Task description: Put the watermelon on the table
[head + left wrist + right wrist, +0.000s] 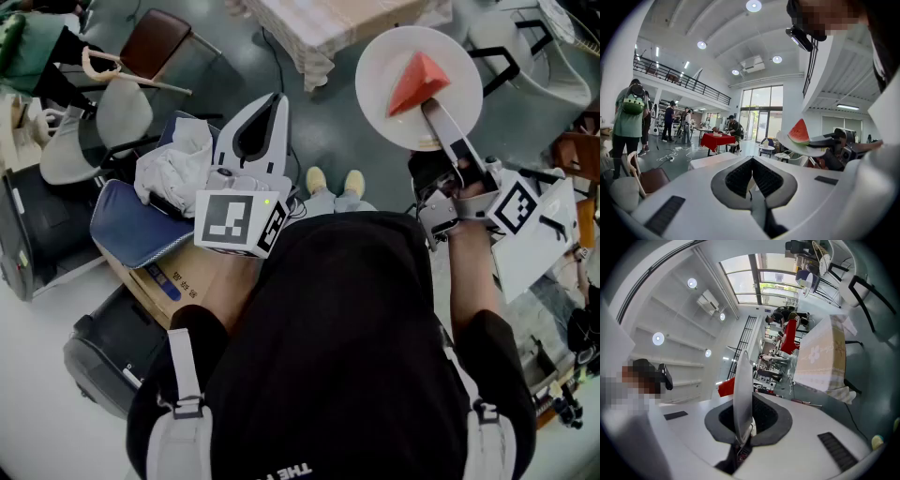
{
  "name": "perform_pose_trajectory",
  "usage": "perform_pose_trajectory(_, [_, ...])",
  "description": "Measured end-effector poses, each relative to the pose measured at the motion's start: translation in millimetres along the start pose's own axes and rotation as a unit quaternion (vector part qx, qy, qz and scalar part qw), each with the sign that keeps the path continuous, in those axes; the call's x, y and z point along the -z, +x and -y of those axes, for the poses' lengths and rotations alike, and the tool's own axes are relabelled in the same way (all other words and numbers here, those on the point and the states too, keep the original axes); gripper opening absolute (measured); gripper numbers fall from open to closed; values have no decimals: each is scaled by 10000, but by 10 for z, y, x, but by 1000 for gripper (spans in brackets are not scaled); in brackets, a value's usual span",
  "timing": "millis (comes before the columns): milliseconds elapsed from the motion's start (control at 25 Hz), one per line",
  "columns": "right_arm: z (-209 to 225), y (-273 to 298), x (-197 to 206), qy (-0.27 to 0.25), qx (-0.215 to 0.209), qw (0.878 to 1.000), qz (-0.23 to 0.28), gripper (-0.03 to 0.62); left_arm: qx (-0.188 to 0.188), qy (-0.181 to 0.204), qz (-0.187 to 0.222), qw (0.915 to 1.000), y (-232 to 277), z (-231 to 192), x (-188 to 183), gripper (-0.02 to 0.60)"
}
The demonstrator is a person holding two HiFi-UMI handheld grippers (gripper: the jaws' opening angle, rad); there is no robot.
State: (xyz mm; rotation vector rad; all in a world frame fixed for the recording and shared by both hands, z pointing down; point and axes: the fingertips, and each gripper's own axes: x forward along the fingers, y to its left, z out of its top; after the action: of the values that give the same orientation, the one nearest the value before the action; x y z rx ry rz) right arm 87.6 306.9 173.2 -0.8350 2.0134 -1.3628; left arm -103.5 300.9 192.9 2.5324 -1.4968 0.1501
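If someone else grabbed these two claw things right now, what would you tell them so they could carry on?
The right gripper is shut on the rim of the plate and holds it in the air.
The watermelon is a slice lying on that plate.
The left gripper is shut and empty.
The table, with a cloth on it, is ahead across the floor, not yet reached.
Done: plate and slice lifted.
Left: carry them to the table, keep the plate level, set it down, let go.

Bright, even daylight plus ceiling spots (753, 5) — heavy fisheye warp, dark vignetted corners
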Motion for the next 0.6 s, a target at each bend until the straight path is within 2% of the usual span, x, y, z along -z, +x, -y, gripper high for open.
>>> perform_pose_trajectory(240, [-25,108,44,-6,-23,10000,14,18,80,-177,120,9997,-1,-61,-141,11])
perform_pose_trajectory(600, [-64,269,201,-10,12,10000,74,18,-97,62,432,9990,-65,-275,-296,11])
